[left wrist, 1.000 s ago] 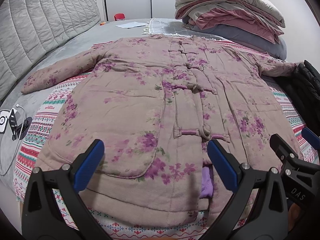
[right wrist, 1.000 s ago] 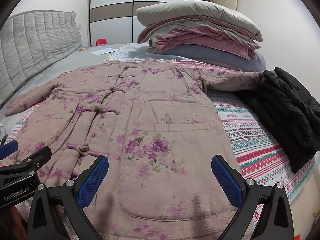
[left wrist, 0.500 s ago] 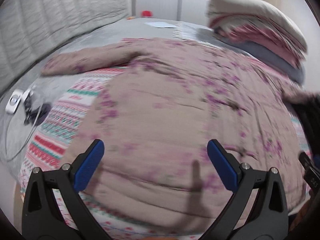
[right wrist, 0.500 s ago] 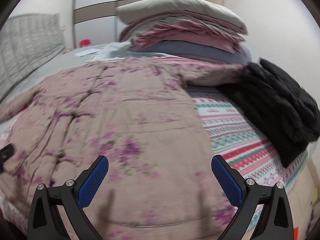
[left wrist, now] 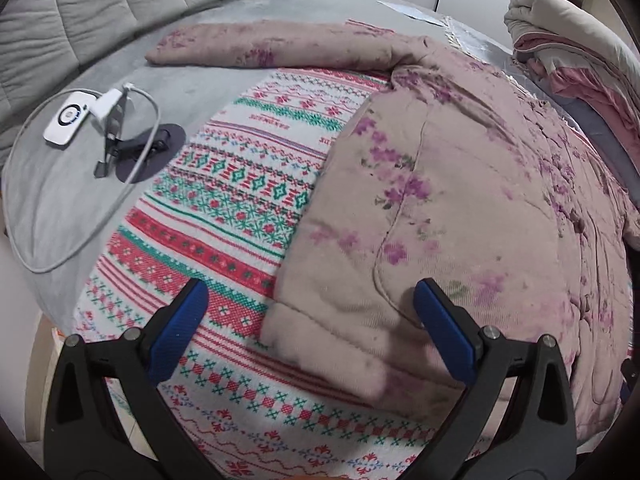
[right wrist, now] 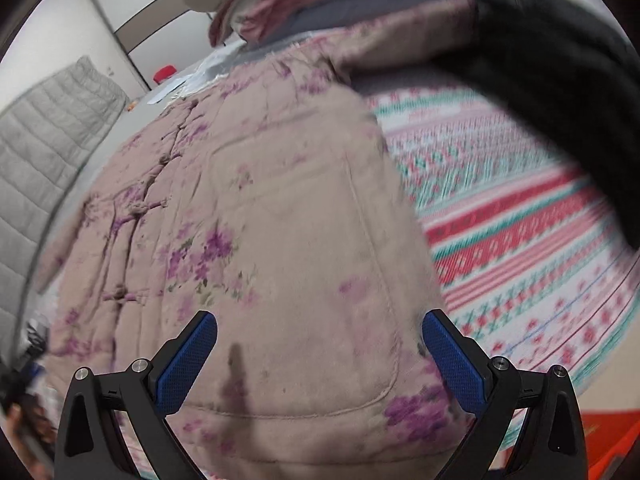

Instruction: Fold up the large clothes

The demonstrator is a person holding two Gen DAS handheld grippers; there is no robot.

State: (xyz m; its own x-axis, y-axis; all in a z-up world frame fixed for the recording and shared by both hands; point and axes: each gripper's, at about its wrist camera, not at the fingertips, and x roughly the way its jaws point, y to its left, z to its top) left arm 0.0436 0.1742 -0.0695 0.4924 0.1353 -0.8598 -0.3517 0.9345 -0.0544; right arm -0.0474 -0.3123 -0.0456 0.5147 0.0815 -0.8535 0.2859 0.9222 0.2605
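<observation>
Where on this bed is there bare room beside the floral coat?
Free: patterned blanket between floral coat and charger cable; blanket between the coat and black jacket. Crowded: grey sheet corner holding the charger, and the folded bedding stack.

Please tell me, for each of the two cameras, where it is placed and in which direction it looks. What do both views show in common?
Left wrist: sits on the left gripper, looks down over the floral coat's near left corner toward the headboard; only its two open blue fingers show.
Right wrist: sits on the right gripper, tilted and blurred, looks over the coat's right pocket toward the black jacket; only its open fingers show.
Shared: the coat, the patterned blanket, the stacked bedding.
</observation>
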